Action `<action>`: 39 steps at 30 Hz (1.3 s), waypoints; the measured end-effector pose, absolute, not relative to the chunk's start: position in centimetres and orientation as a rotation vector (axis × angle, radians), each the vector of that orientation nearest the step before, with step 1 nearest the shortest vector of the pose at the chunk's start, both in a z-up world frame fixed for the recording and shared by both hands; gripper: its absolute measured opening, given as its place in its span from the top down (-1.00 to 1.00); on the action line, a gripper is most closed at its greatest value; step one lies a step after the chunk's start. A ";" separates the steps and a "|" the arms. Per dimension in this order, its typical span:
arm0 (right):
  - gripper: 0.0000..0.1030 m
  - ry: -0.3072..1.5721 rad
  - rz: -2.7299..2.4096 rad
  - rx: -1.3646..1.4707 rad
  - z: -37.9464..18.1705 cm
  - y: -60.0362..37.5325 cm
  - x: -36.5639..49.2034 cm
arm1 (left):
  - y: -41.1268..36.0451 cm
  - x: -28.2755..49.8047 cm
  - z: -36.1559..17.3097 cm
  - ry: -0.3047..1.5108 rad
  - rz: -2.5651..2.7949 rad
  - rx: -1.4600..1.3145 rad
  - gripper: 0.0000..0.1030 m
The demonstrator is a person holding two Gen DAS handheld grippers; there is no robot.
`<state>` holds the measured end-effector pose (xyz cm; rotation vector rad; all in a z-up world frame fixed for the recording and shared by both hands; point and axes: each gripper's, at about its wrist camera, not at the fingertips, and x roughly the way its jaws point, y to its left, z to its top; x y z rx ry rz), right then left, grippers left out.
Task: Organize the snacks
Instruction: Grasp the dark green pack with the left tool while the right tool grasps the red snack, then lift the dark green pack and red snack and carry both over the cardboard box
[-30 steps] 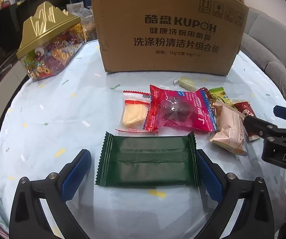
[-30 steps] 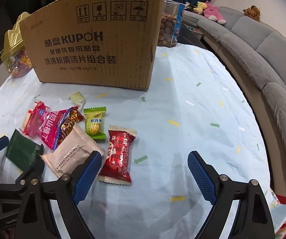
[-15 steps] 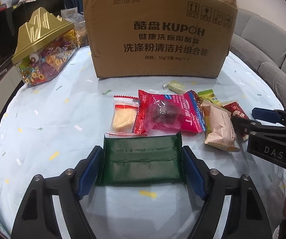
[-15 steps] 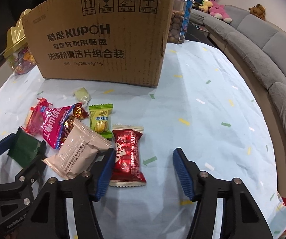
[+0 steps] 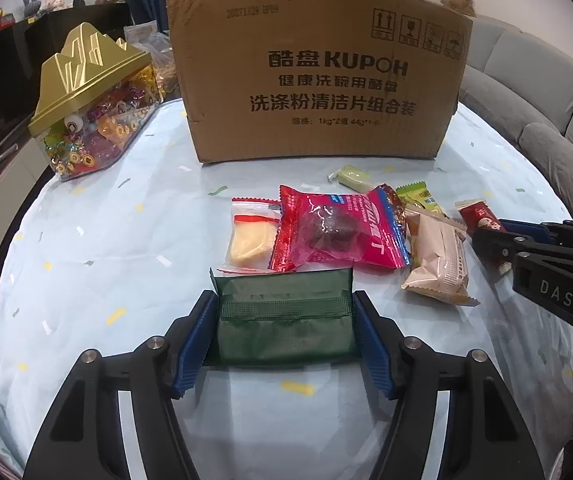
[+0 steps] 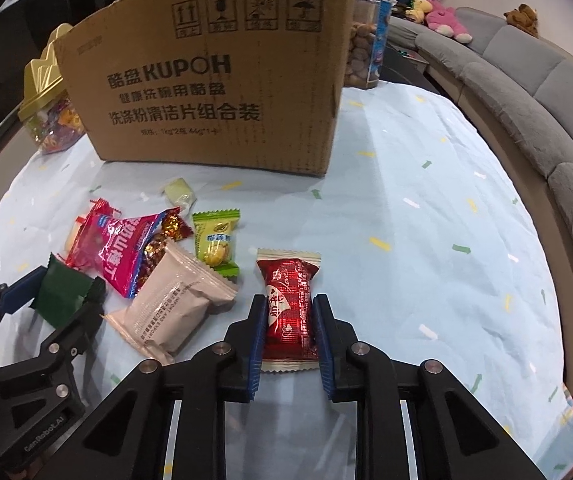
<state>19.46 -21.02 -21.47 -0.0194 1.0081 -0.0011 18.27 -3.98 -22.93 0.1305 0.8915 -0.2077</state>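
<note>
A dark green packet (image 5: 284, 332) lies flat on the light blue cloth. My left gripper (image 5: 283, 306) is closing on it, and both blue pads press its short ends. A red candy packet (image 6: 286, 280) sits between the pads of my right gripper (image 6: 289, 310), whose jaws are also closing and squeeze its sides. Between the two grippers lie a pink-red packet (image 5: 338, 232), a clear packet with a yellow piece (image 5: 248, 240), a beige packet (image 5: 438, 264), a green-yellow candy (image 6: 216, 240) and a small pale green sweet (image 5: 352, 174).
A tall cardboard box (image 5: 318, 80) stands behind the snacks. A gold-lidded jar of sweets (image 5: 94, 120) is at the far left, and a clear jar of nuts (image 6: 366, 40) stands behind the box's right corner. A grey sofa (image 6: 526, 100) curves round the table's right side.
Both grippers have gone from wide open to closed. The left pads now press the green packet's ends, and the right pads press the red packet's sides. The green packet looks squeezed narrower.
</note>
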 end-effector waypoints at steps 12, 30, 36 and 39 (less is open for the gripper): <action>0.53 0.969 0.014 -0.038 -19.7 -20.5 18.6 | -3.6 17.7 -21.3 0.854 -0.183 0.131 -0.27; 0.53 0.907 0.031 -0.056 -16.4 -19.7 17.2 | -3.1 16.5 -18.1 0.799 -0.149 0.103 -0.27; 0.53 0.885 0.033 -0.056 -15.2 -19.5 16.8 | -2.9 16.1 -16.9 0.774 -0.140 0.101 -0.27; 0.53 0.875 0.034 -0.056 -14.6 -19.4 16.6 | -2.8 16.0 -16.4 0.769 -0.133 0.099 -0.27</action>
